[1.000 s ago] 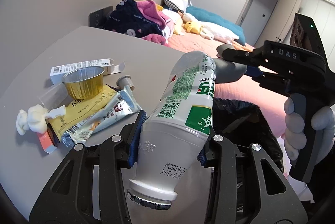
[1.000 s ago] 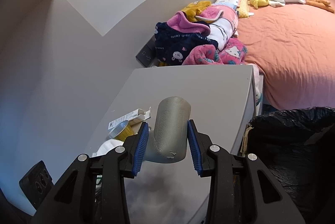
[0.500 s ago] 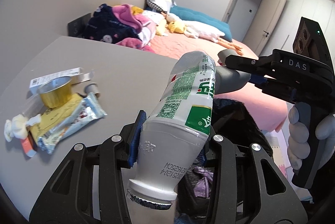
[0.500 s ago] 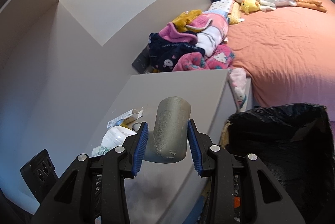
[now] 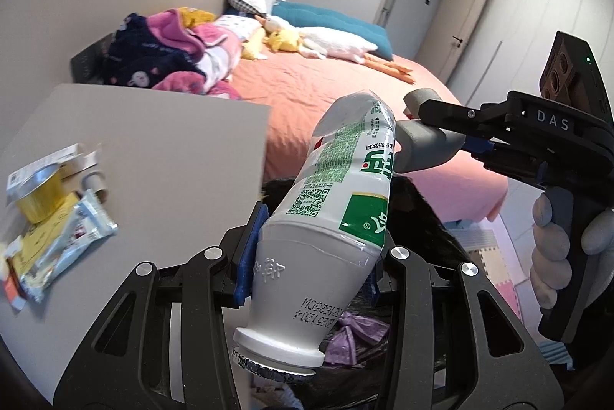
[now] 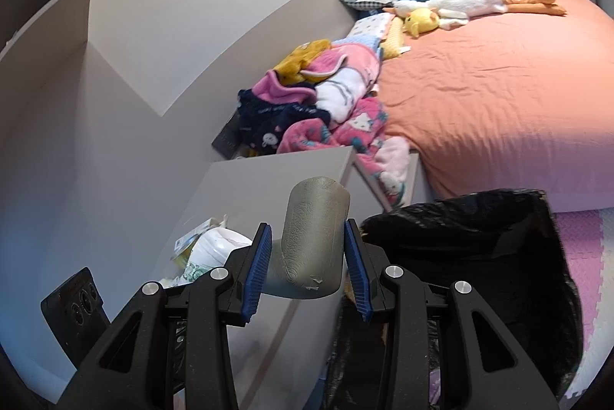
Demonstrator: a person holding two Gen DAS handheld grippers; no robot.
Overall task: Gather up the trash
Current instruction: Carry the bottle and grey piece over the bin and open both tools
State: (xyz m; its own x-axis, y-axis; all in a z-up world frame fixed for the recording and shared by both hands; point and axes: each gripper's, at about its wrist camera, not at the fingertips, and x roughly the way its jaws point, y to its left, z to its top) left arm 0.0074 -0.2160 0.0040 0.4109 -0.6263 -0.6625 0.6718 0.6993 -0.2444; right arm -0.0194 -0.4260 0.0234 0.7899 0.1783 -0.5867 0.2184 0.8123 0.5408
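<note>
Left wrist view: left gripper [image 5: 314, 251] clamps green-labelled yogurt bottle [image 5: 326, 226], mouth toward camera, above black trash bag [image 5: 429, 218]; "DAS"-marked right gripper [image 6: 307, 262] grips grey foam tube [image 6: 312, 243].

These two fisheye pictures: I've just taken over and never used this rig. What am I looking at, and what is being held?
There is no robot arm. A person holds a two-finger gripper in each hand, and each gripper carries a camera looking along its fingers.

Left wrist view: the left gripper is clamped on a white plastic bottle with a green label. At right a gloved hand holds the right gripper, seen from the side.

Right wrist view: the right gripper grips a grey foam tube.

On the grey table lie a gold foil cup, wrappers and a small carton. A bin with a black bag stands beside the table, a bed behind.
</note>
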